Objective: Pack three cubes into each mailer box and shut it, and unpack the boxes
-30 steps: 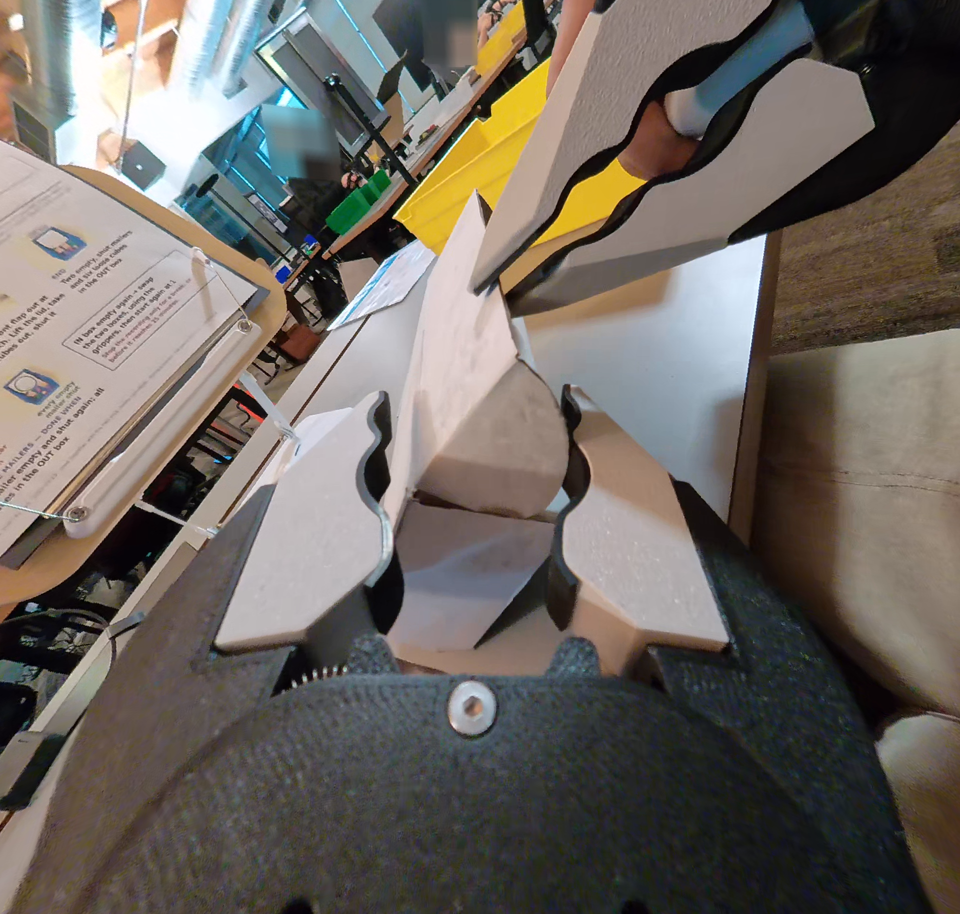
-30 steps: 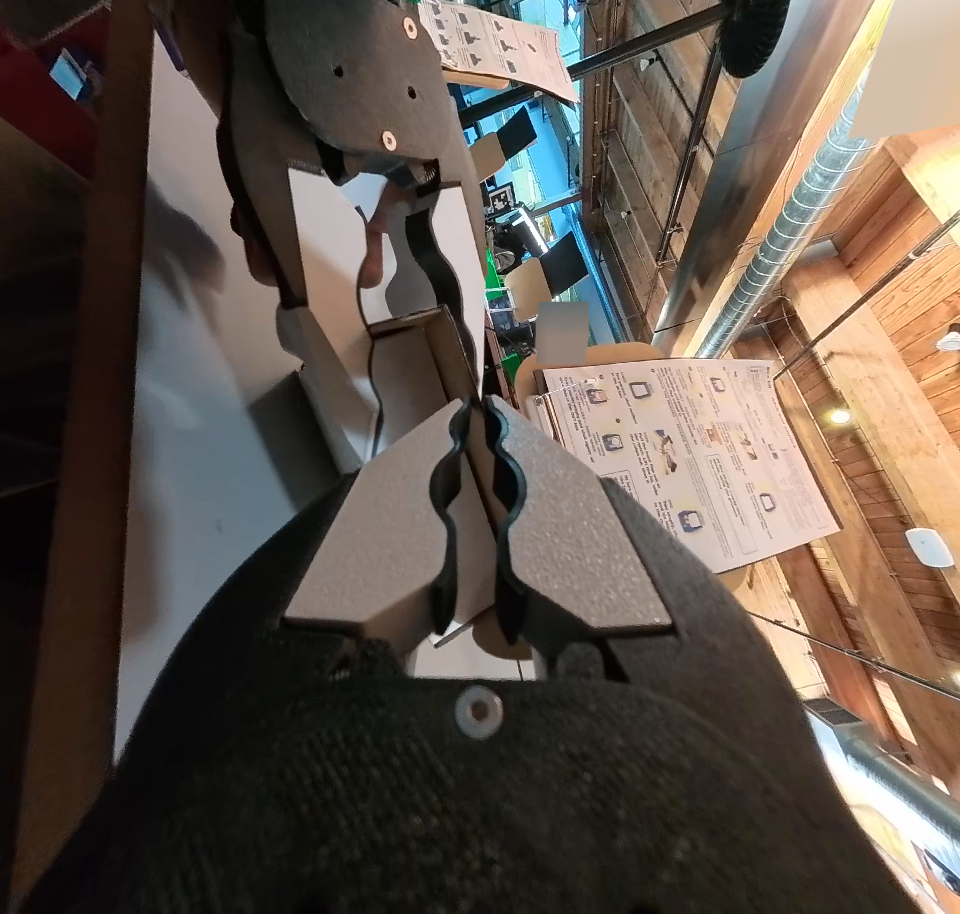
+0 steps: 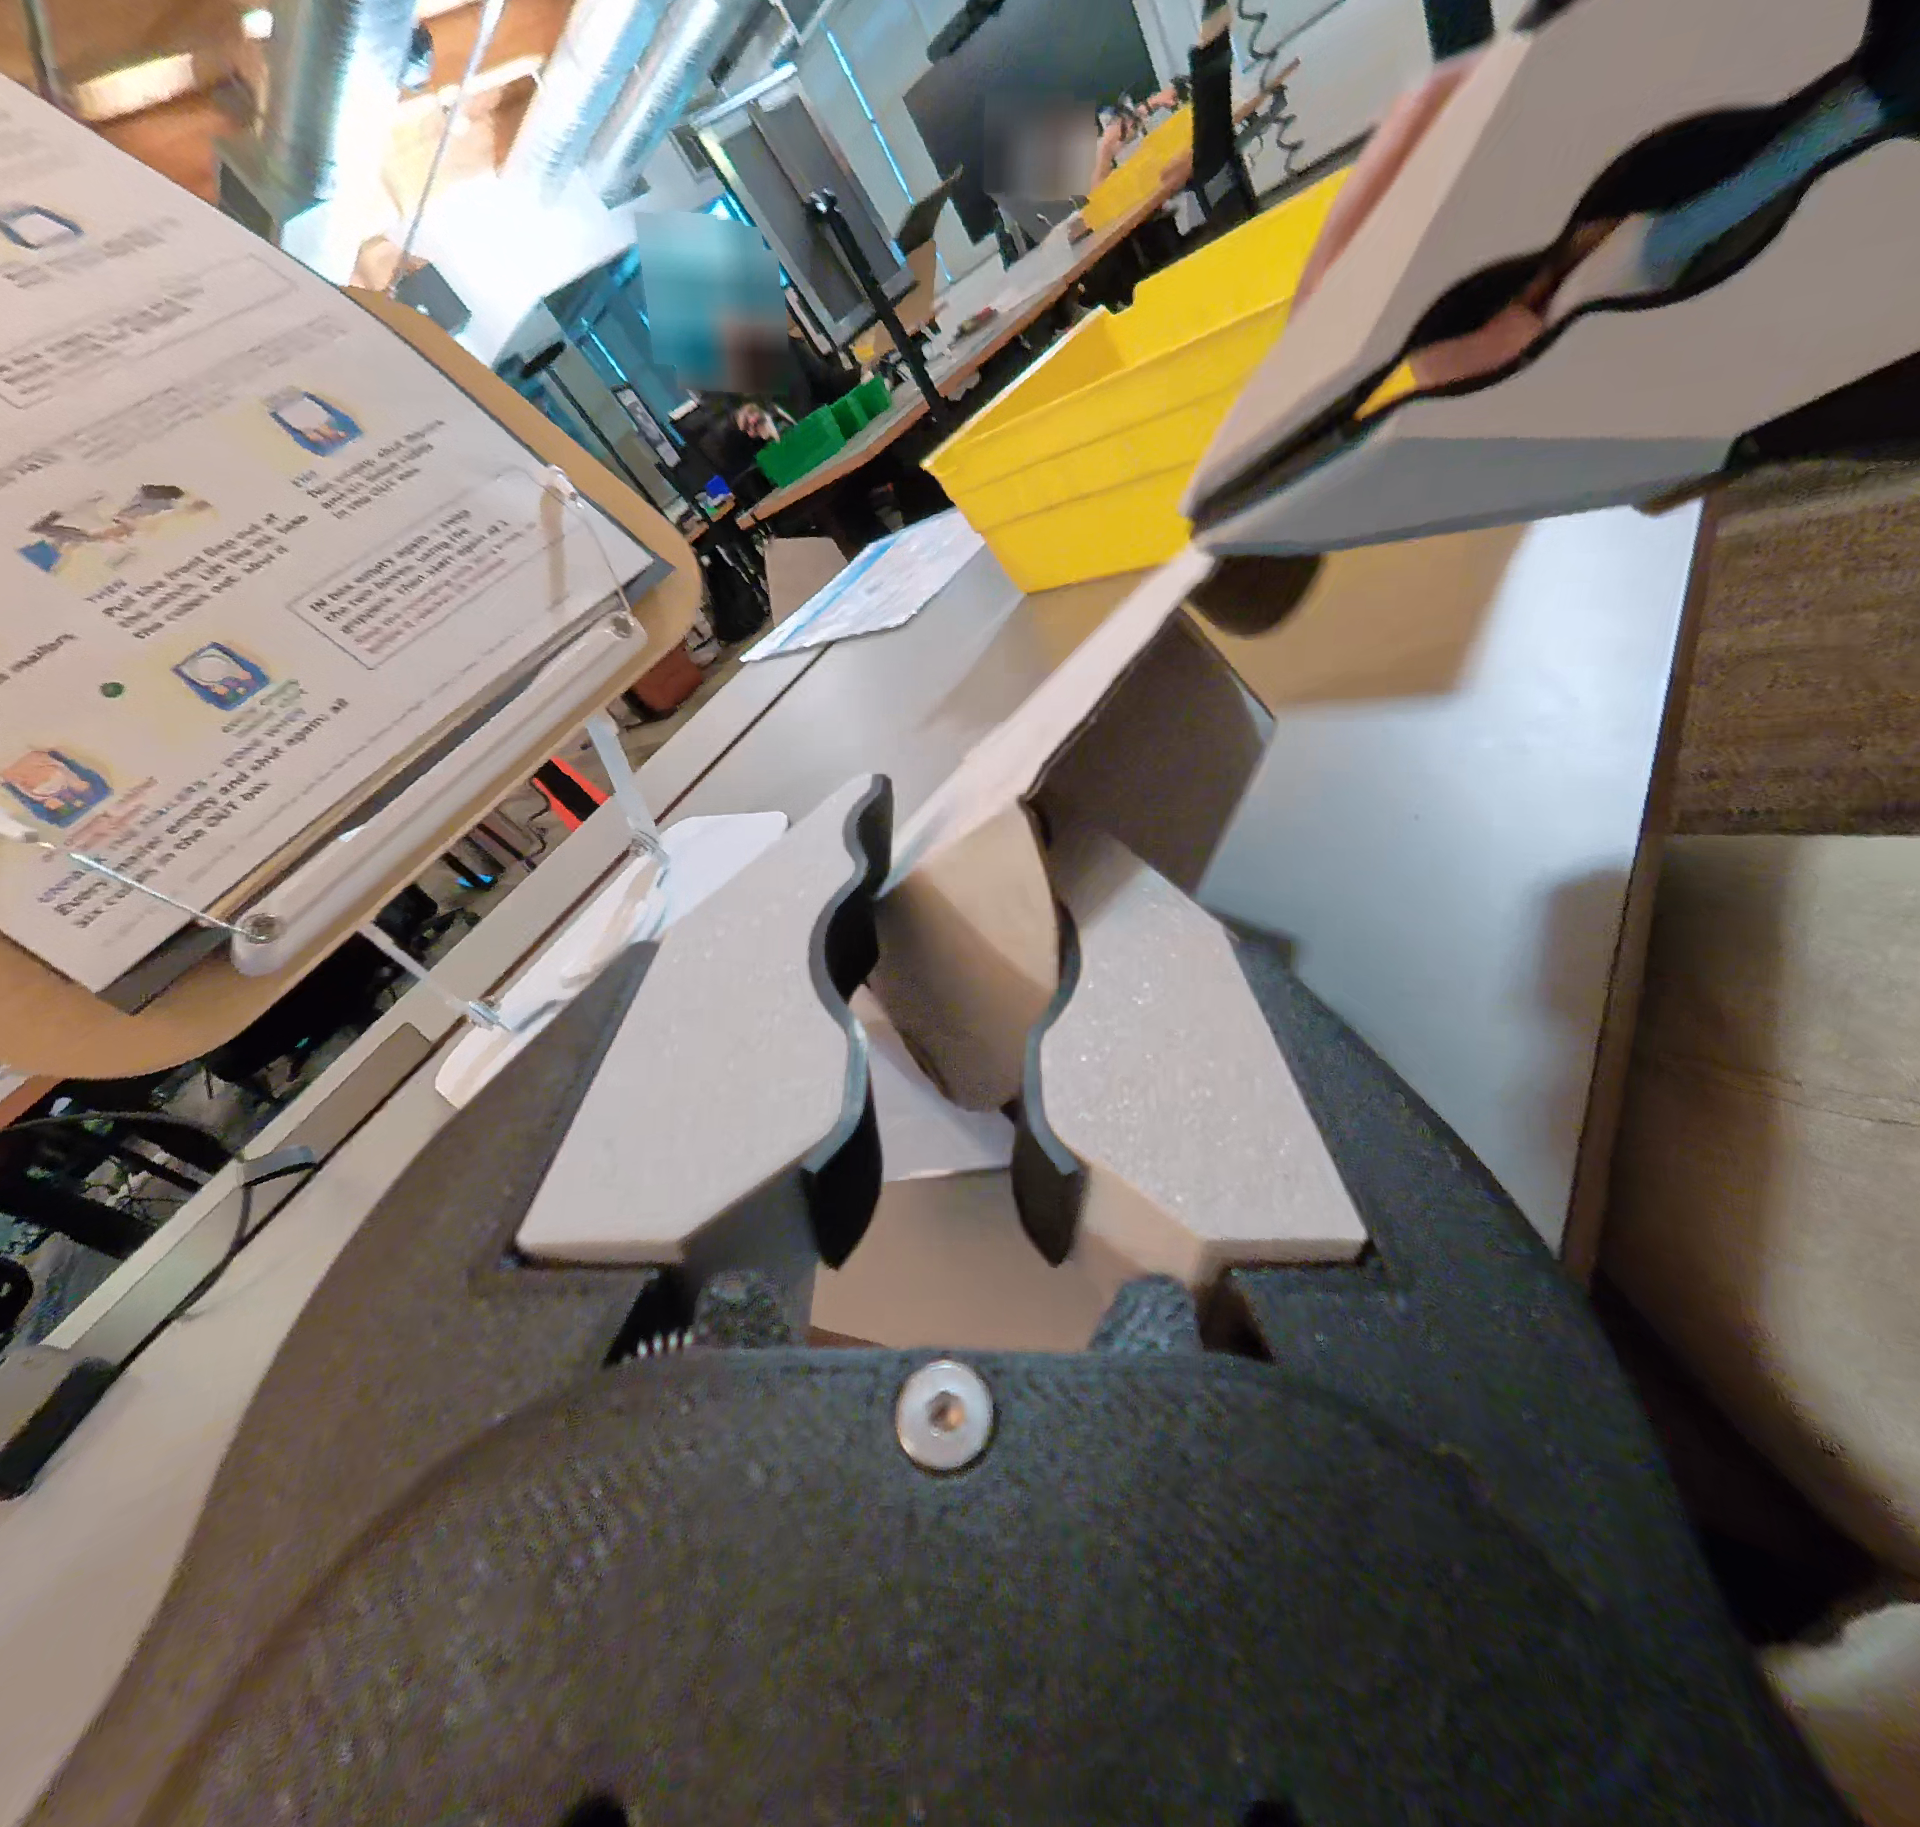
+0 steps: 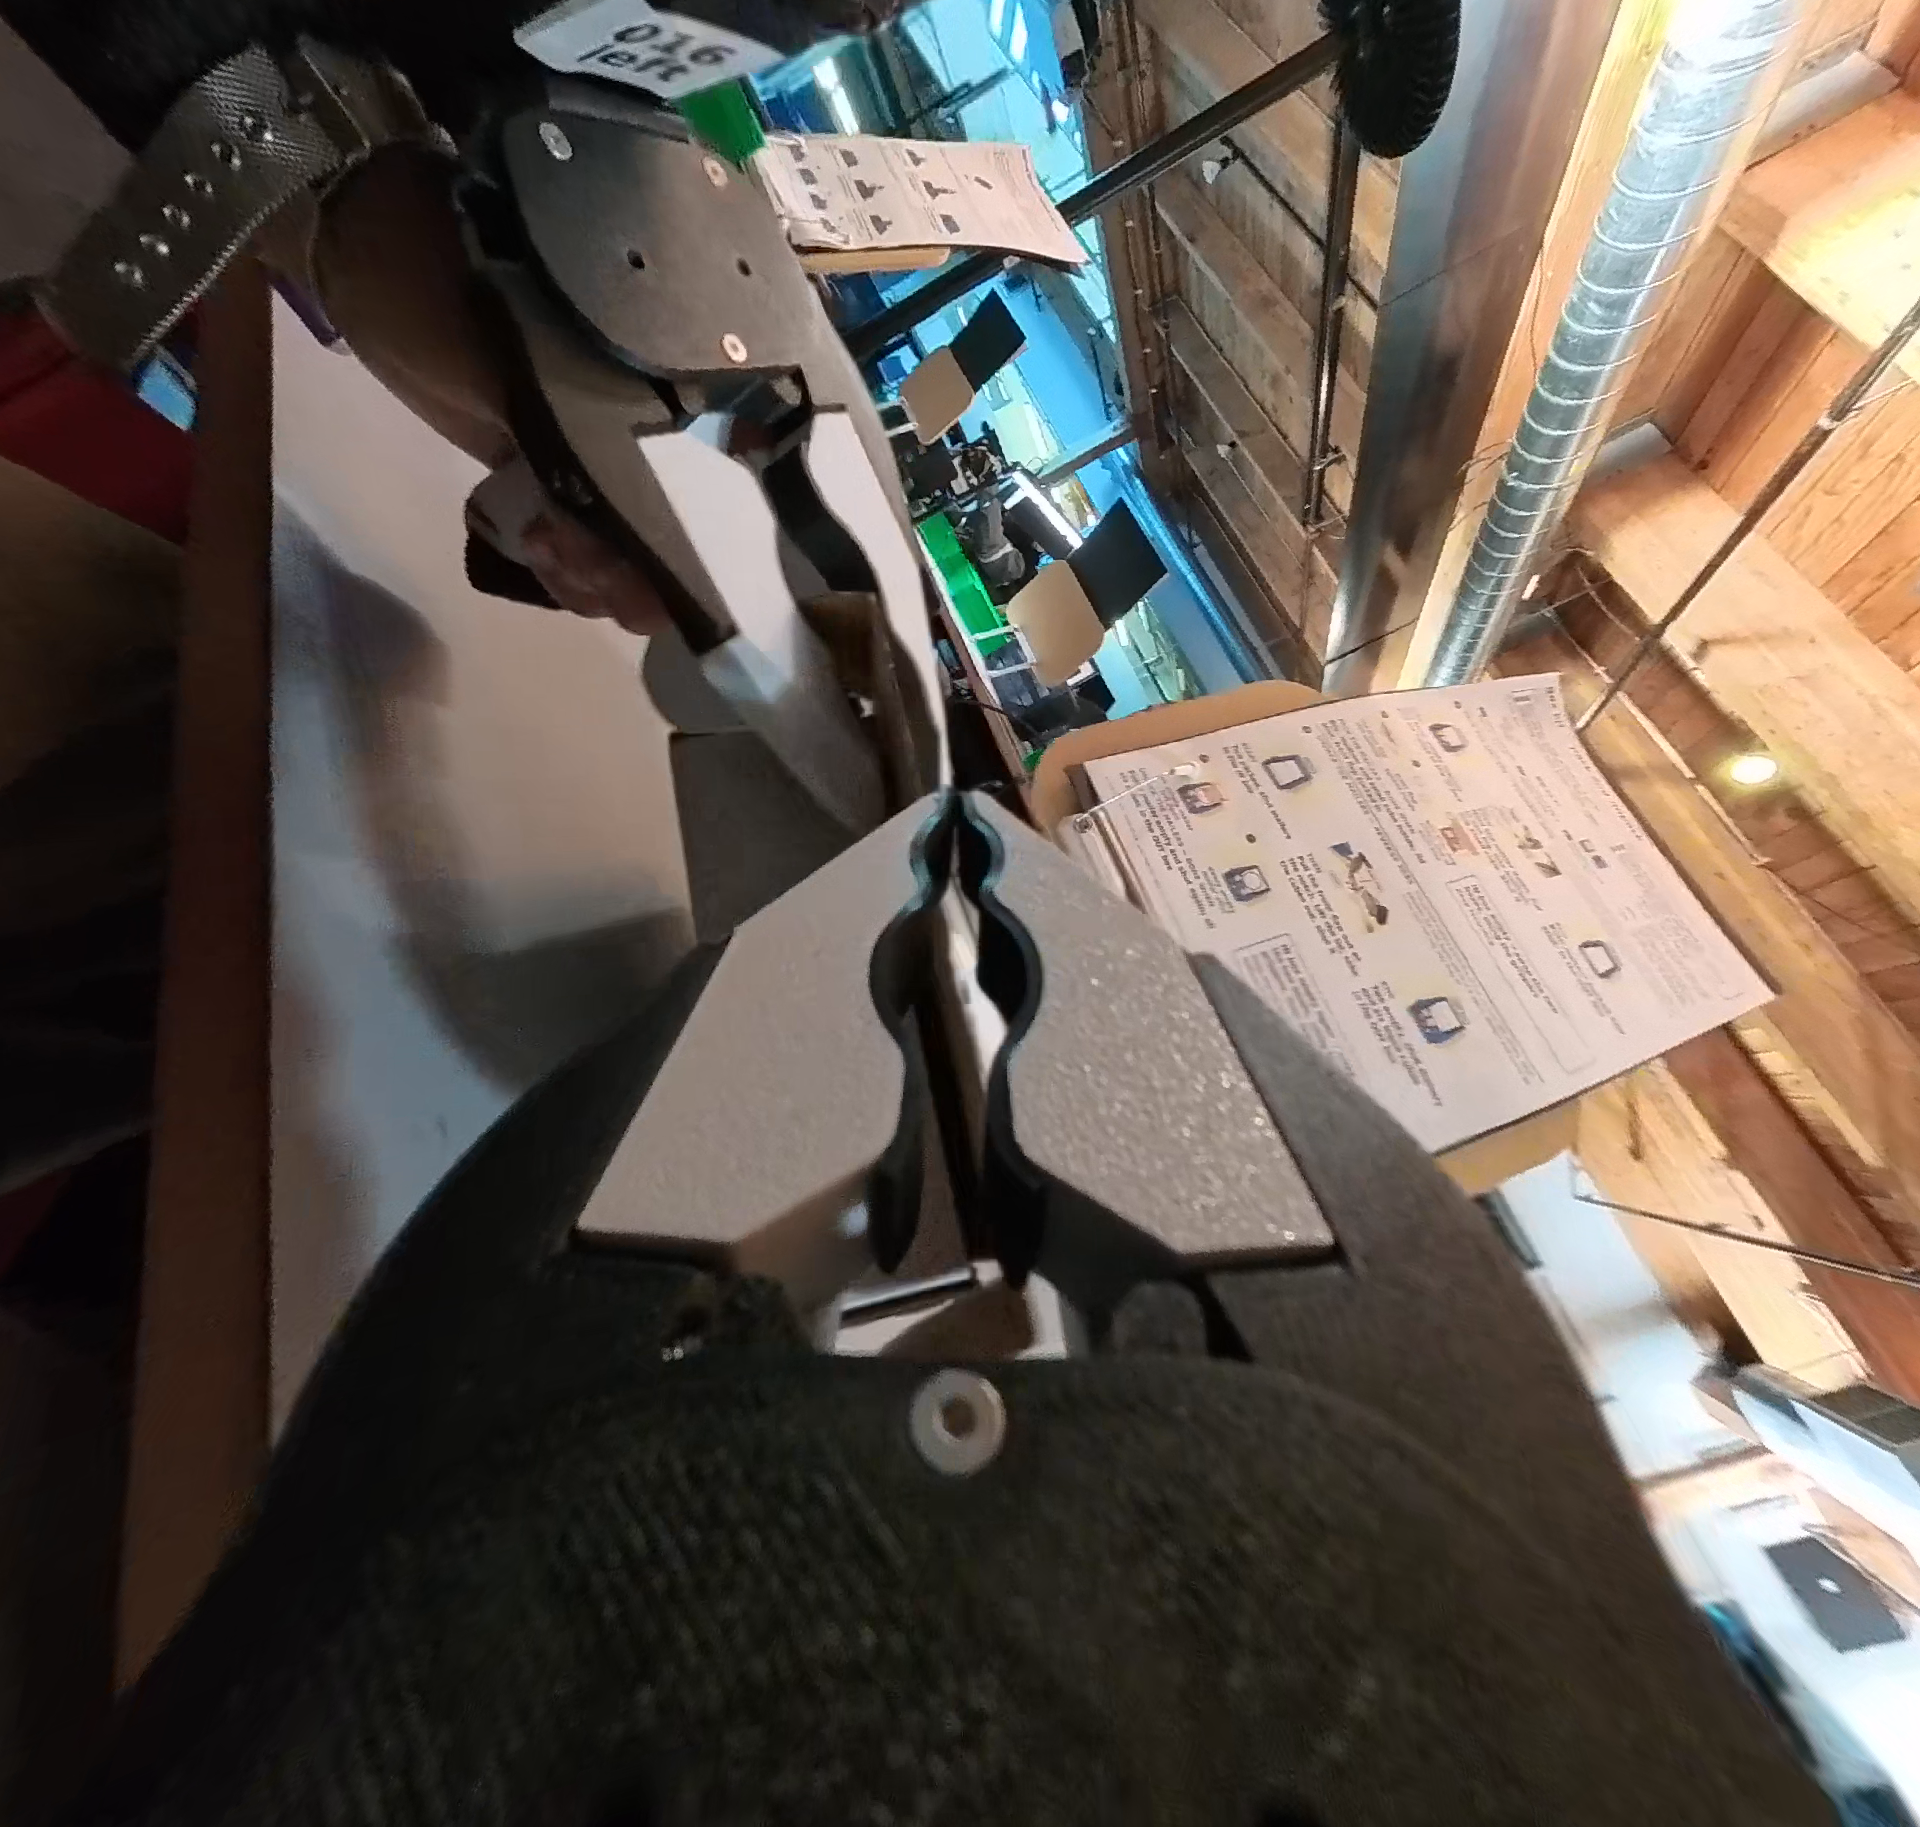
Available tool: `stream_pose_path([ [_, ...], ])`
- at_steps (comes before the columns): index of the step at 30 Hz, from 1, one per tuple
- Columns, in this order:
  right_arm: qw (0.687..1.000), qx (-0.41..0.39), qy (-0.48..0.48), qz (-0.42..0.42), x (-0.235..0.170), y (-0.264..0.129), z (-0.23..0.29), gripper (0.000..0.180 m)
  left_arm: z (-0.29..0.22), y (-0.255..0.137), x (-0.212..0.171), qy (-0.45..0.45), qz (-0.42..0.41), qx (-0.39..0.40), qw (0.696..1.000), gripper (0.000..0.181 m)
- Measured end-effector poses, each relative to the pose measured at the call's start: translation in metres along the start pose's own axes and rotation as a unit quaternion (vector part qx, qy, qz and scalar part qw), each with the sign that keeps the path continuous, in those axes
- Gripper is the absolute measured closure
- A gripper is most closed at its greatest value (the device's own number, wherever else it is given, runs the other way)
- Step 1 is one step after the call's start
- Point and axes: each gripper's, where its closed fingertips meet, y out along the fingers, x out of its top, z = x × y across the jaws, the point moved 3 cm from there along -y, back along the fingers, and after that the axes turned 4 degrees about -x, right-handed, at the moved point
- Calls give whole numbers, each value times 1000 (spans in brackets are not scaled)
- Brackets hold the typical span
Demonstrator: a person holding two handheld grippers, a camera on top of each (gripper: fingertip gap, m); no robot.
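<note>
Cubes are nowhere visible; both grippers, left gripper (image 3: 951,956) and right gripper (image 3: 1205,520), pinch flaps of the mailer box (image 3: 1143,738), apparently mid-closing or mid-opening.

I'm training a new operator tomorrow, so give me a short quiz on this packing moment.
1. True or false: the left hand-held gripper holds a cube.
2. The right hand-held gripper is: A) wide open, B) shut on a thin flap of the mailer box, C) resting flat on the table.
3. What colour is the bin beyond the box?
Key: 1 false; 2 B; 3 yellow.
</note>
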Motion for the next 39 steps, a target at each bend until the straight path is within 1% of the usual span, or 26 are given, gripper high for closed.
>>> stream_pose_path([
  [1, 1000, 8, 7, 3, -2, 0, 2, 180, 2, -1, 1, -1, -2, 3, 1000, 161],
  [3, 1000, 21, 16, 11, -7, 1, 5, 180, 6, -2, 1, -12, -2, 11, 1000, 168],
  [5, 999, 24, 16, 14, -9, 1, 6, 180, 9, -2, 0, -25, -2, 12, 1000, 168],
  [8, 999, 35, 12, 25, -13, 2, 10, 180, 11, -2, 0, -21, 2, 23, 1000, 168],
  [13, 996, 38, -1, 83, -32, 9, 17, 179, 14, -2, 2, -29, 7, 35, 999, 168],
  [15, 994, 33, 41, 99, -37, 10, 15, 179, 16, -2, 3, -43, 7, 35, 998, 168],
  [19, 978, 38, 149, 139, -53, 15, 15, 172, 19, -2, 5, -73, 6, 34, 997, 168],
  [26, 956, 16, 263, 127, -55, 15, 1, 166, 25, -4, 7, -111, 8, 41, 993, 168],
  [30, 940, 44, 301, 155, -64, 15, 10, 164, 29, -3, 7, -134, 11, 42, 990, 168],
  [33, 930, 78, 302, 192, -76, 12, 24, 164, 33, -4, 7, -140, 11, 50, 989, 167],
  [36, 919, 119, 300, 227, -86, 8, 40, 157, 38, -5, 7, -147, 10, 59, 987, 167],
  [37, 920, 118, 299, 226, -86, 7, 39, 157, 39, -5, 7, -147, 11, 62, 987, 167],
  [39, 928, 97, 303, 195, -78, 9, 28, 156, 40, -5, 7, -147, 11, 64, 987, 167],
])
